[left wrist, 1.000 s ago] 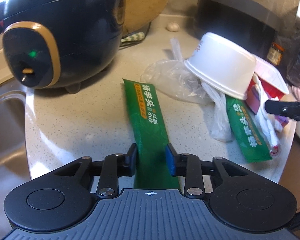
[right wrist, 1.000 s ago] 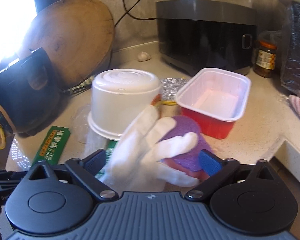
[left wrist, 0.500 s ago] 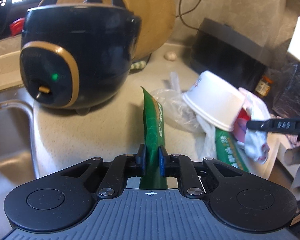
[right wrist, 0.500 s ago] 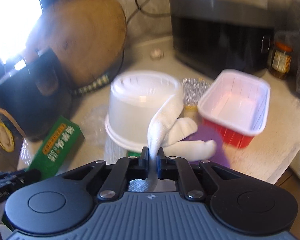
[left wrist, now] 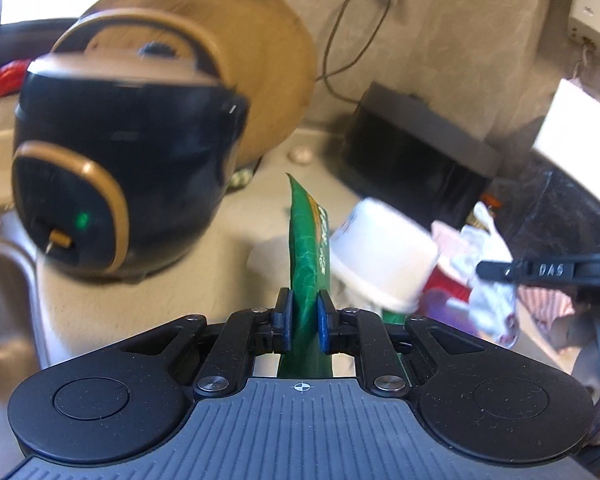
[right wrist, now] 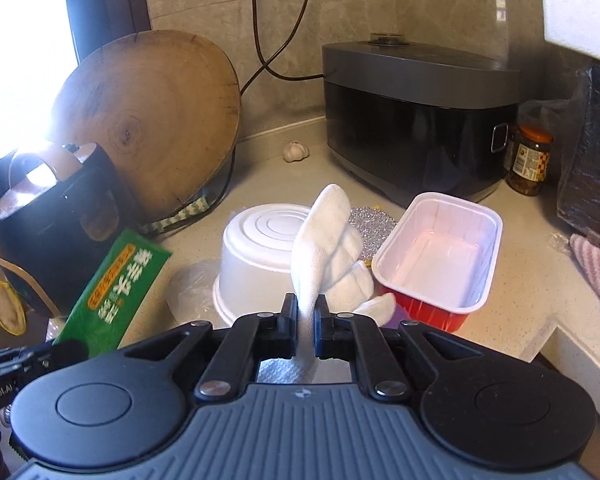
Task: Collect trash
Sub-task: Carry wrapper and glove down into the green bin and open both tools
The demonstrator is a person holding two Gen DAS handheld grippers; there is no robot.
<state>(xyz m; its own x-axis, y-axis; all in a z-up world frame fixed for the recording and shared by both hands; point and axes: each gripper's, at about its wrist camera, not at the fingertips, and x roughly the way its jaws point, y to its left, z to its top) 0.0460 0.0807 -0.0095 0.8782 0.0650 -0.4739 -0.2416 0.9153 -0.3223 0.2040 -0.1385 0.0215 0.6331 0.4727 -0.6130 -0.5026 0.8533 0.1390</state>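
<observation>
My left gripper (left wrist: 305,322), open a second ago, now clamps the flat green foil packet (left wrist: 306,248), lifted off the speckled grey counter (right wrist: 512,280), while my right gripper (right wrist: 304,330) pinches the white cloth glove (right wrist: 324,240), so both pieces look ready for binning.

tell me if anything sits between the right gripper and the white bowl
Yes. The right gripper is shut on a white glove, and the glove hangs in front of the upturned white bowl. Nothing else visible lies between them.
</observation>
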